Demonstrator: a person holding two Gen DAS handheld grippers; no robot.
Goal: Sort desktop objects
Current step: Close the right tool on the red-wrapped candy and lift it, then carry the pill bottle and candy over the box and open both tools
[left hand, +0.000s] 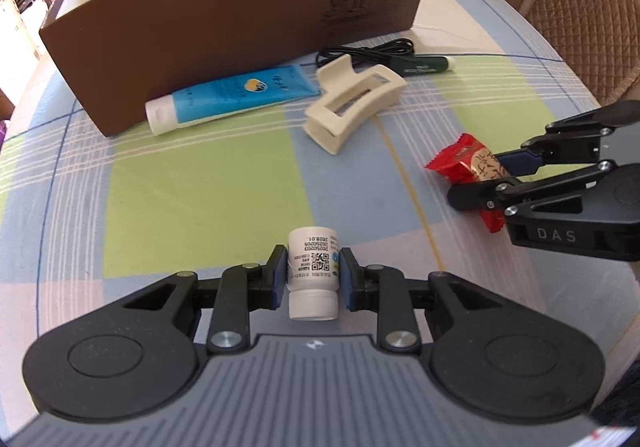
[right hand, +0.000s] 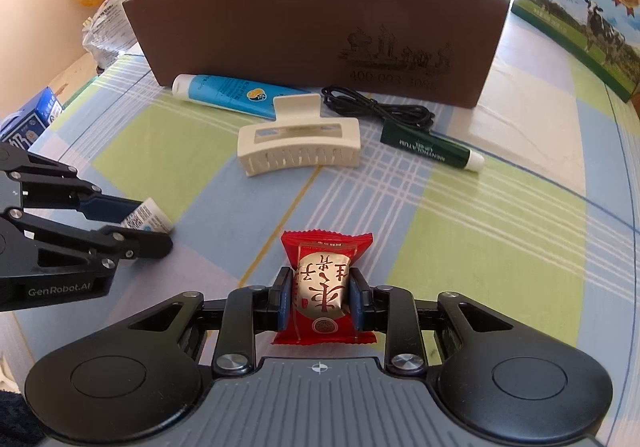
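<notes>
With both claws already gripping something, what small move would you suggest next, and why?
Probably carry both toward the open brown box: the left claw is shut on the white pill bottle, the right claw on the red candy packet.

The gripper (left hand: 476, 187) at the right edge of the left wrist view bears "DAS" on its body. In the right wrist view, the gripper (right hand: 168, 235) at the left edge reads "GenRobot.AI". The brown box (right hand: 316, 31) shows the number "400 003 308" under a building drawing. In front of the box, the green lip balm stick (right hand: 424, 147) reads "MENTHOLATUM". Right of the box, the milk carton (right hand: 576, 7) reads "PURE MILK". The small white bottle (left hand: 313, 271) shows the dates "20250205" and "2028.01" and a QR code.
</notes>
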